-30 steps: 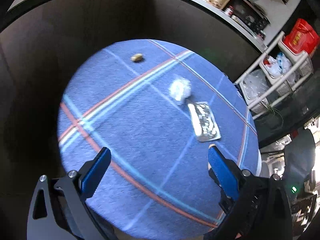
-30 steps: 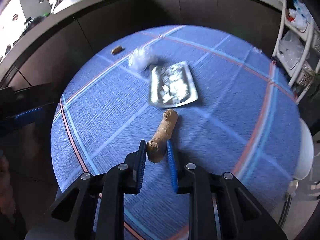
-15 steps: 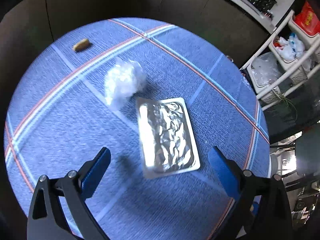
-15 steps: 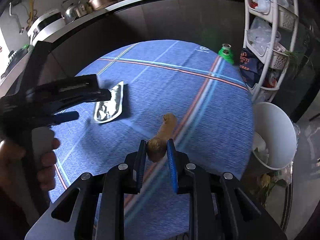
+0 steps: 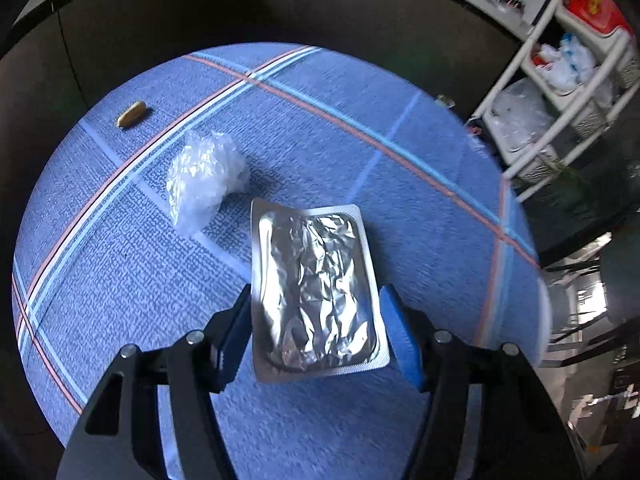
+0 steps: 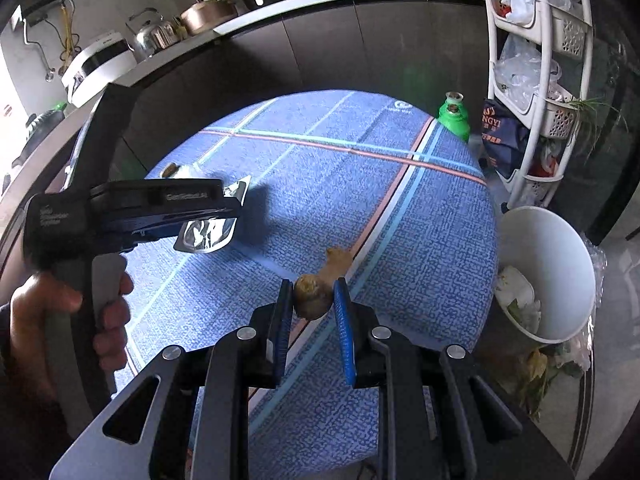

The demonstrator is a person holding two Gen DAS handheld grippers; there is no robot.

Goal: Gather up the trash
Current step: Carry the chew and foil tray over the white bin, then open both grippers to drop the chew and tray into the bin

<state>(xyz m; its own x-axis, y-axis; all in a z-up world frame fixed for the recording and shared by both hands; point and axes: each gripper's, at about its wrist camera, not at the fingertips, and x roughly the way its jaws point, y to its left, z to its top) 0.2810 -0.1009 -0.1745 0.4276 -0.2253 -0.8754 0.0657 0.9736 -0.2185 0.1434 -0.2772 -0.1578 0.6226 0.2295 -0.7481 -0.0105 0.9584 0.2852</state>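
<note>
A silver foil tray (image 5: 316, 288) lies lengthwise between the fingers of my left gripper (image 5: 316, 320). Its jaws are closing, and the blue pads (image 5: 400, 340) touch the tray's two long edges. In the right wrist view the same tray (image 6: 206, 236) shows under the left gripper, which a hand (image 6: 108, 320) holds. My right gripper (image 6: 313, 290) is shut on a brown knobbly root (image 6: 314, 300), carried above the blue round table (image 6: 360, 184). Crumpled clear plastic (image 5: 204, 176) and a small brown scrap (image 5: 132, 114) lie farther back on the cloth.
A white bin (image 6: 560, 248) with scraps inside stands just off the table's right edge. Behind it are a white shelf rack (image 6: 536, 80), a dark bag (image 6: 504, 140) and a green bottle (image 6: 454, 116). Dark cabinets curve around the back.
My left gripper came forward over the foil tray and its jaws narrowed onto the tray's sides. My right gripper swung right with the root, and the white bin came into view.
</note>
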